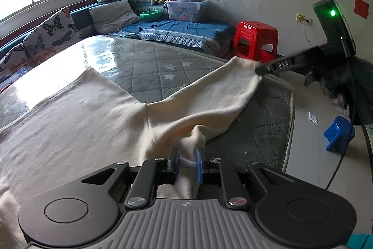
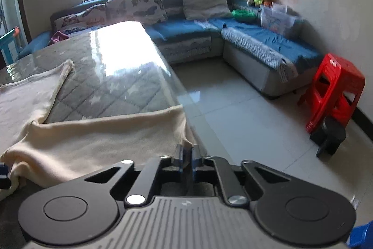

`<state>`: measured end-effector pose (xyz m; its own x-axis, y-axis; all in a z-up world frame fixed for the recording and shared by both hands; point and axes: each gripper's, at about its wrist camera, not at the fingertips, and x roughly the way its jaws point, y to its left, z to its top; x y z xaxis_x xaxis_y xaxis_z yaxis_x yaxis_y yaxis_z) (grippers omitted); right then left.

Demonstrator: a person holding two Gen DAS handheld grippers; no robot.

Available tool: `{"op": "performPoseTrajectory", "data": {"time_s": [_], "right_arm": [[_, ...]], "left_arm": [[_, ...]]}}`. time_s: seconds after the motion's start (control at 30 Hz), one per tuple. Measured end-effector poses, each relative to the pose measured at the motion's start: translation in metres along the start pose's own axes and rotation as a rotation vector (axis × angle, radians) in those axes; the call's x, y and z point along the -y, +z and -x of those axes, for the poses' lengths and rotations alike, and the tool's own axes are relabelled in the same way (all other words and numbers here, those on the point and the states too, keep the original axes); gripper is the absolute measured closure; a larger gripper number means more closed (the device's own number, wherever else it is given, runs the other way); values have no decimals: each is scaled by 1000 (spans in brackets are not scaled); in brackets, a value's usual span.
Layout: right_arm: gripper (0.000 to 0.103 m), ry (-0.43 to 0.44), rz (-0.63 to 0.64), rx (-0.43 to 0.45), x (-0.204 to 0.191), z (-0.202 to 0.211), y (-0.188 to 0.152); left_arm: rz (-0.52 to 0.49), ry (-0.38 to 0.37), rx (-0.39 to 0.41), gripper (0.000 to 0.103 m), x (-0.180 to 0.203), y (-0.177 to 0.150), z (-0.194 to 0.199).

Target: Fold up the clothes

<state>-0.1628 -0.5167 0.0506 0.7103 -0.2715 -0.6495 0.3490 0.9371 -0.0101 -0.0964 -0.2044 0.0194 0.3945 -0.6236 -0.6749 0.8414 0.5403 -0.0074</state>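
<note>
The cream garment [image 1: 98,113] lies on the worktop [image 1: 144,62]. The left gripper [image 1: 187,159] jaws pinch a fold; only this view shows the right gripper [image 1: 261,70] clamping the sleeve end.

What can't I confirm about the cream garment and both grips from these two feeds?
- Cream garment: its near and left parts are cut off by the left wrist frame and hidden behind the left gripper.
- Right gripper: the fold pinched in its fingers is out of sight in the right wrist view.
- Right wrist view: motion blur hides the fabric's seams.
</note>
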Motion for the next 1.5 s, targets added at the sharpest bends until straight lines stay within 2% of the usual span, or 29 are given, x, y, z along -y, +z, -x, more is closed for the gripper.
{"op": "performPoseTrajectory", "data": {"time_s": [0.1, 0.17, 0.4, 0.5, 0.57, 0.67, 0.8, 0.87, 1.07, 1.3, 1.5], "right_arm": [[99, -17, 25, 51, -2, 5, 13], [99, -28, 42, 84, -4, 8, 21], [99, -39, 109, 181, -15, 16, 52], [99, -42, 138, 177, -24, 9, 54], [99, -46, 152, 166, -28, 4, 53], [99, -51, 152, 150, -27, -1, 52], [99, -70, 142, 122, -23, -12, 48], [98, -83, 137, 86, -19, -22, 45], [96, -137, 93, -3, -7, -40, 34], [92, 24, 146, 4, -37, -33, 28], [89, 62, 159, -52, -59, -63, 24]], "left_arm": [[-9, -25, 4, 89, 3, -1, 0], [-16, -41, 6, 94, 4, -1, 0], [-40, -94, 20, 95, 10, -3, 1], [-31, -91, 51, 93, 9, 0, 6], [-22, -62, 65, 92, 7, 2, 7], [6, -36, 45, 90, 2, 1, 2], [32, -71, 4, 88, 1, -6, -7], [15, -84, 9, 83, 5, -7, -4], [21, -102, 27, 82, 2, -7, 8], [75, -49, 52, 79, -14, -6, 23], [127, -32, 12, 78, -24, -18, 24]]}}
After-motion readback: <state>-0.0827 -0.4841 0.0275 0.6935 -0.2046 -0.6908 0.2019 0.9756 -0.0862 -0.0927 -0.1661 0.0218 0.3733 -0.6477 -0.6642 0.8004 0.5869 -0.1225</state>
